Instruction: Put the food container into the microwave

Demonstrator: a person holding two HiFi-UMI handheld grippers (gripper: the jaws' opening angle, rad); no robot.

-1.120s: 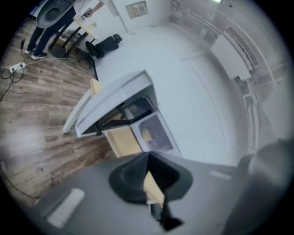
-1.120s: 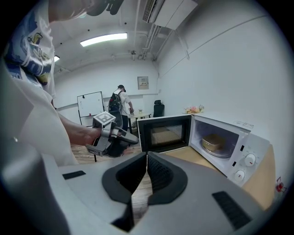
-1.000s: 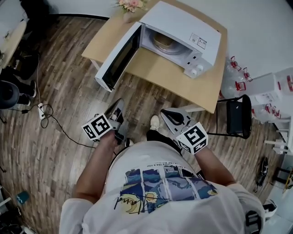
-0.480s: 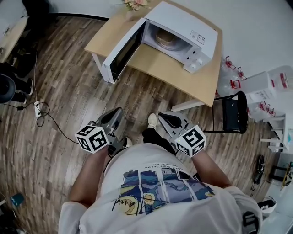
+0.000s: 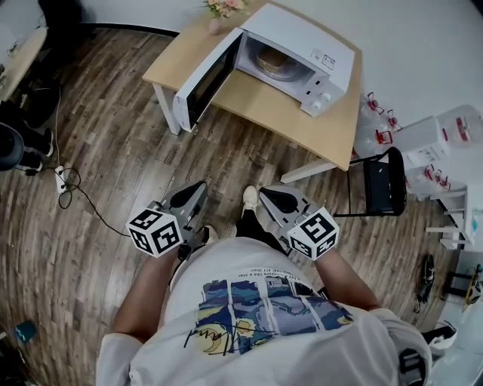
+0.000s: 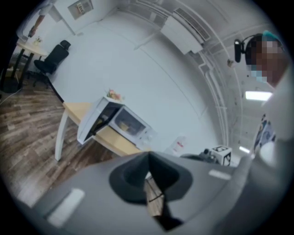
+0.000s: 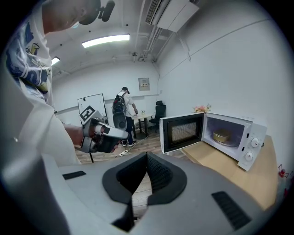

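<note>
Close against the person's white printed T-shirt (image 5: 256,309), the grey left gripper (image 5: 195,190) and the grey right gripper (image 5: 270,198) are held side by side at waist height, apart from each other and pointing forward over the brown wood-plank floor (image 5: 113,151). The left gripper view shows its dark padded jaws clenched, tips (image 6: 148,158) meeting with nothing between them and only a sliver of floor visible in the slot below. The right gripper (image 7: 147,158) is likewise clenched on nothing, its ribbed pads pressed together. Neither gripper touches anything. A white shoe (image 5: 250,200) shows on the floor between them. Farther out, to the left, a white power strip with a black cable (image 5: 62,179) lies on the planks, and to the right a black chair (image 5: 381,188) stands beside the light wooden table (image 5: 264,113). On that table, well apart from both grippers and ahead of them, sits the white microwave oven (image 5: 294,53) with its dark-windowed door (image 5: 200,79) swung wide open to the left. The round tan food container (image 5: 273,64) rests inside the cavity on the turntable; the right gripper view shows it there too (image 7: 222,136), up and to the right of the jaws. A small bunch of pink flowers (image 5: 226,7) stands at the table's far edge behind the door. In the right gripper view, another person (image 7: 124,110) stands at a desk across the room.
</note>
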